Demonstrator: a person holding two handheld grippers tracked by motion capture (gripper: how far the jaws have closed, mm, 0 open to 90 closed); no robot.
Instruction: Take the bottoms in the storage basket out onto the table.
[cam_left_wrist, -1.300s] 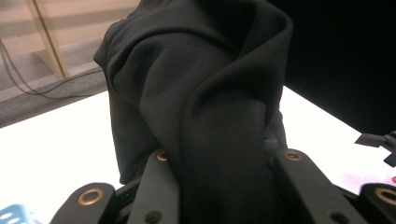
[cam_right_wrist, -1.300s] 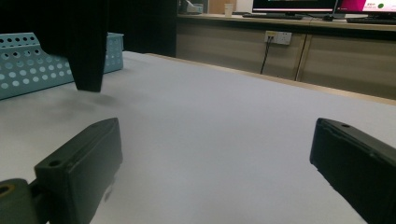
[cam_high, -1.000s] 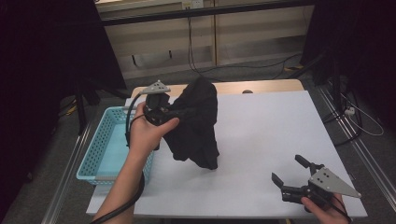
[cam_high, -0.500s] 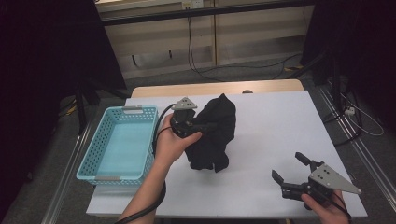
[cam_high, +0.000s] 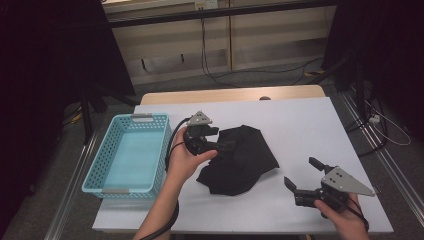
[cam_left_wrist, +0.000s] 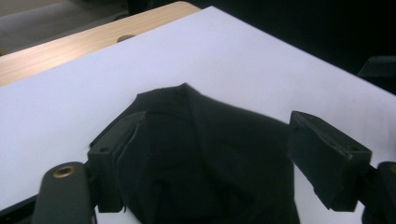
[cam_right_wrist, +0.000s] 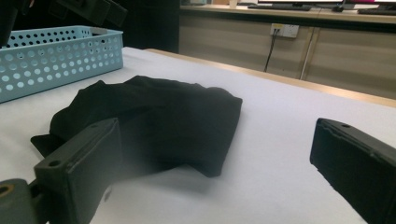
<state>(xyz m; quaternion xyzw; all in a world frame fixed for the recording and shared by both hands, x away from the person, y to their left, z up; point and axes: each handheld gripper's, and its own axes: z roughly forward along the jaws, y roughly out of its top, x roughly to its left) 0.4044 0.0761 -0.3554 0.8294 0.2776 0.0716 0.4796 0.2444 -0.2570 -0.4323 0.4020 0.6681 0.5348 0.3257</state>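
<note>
Cloth down on the counter, both grippers spread.
Black cloth (cam_high: 239, 161) lies crumpled near the middle of the white counter (cam_high: 310, 125), just right of the light blue basket (cam_high: 129, 152). The left gripper (cam_high: 220, 141) sits at the cloth's left edge; its jaws have just been opening, with cloth between them but the right pad clear of it. The right gripper (cam_high: 303, 176) hovers wide open, well apart at the near right.

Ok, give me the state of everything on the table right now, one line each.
Cloth: black, crumpled, lying on the table, let go.
Basket: upright, empty, at the table's left edge.
Left claw: jaws just opened, apart over the cloth's edge, no grip.
Right claw: open, holding nothing, near the table's front right.
</note>
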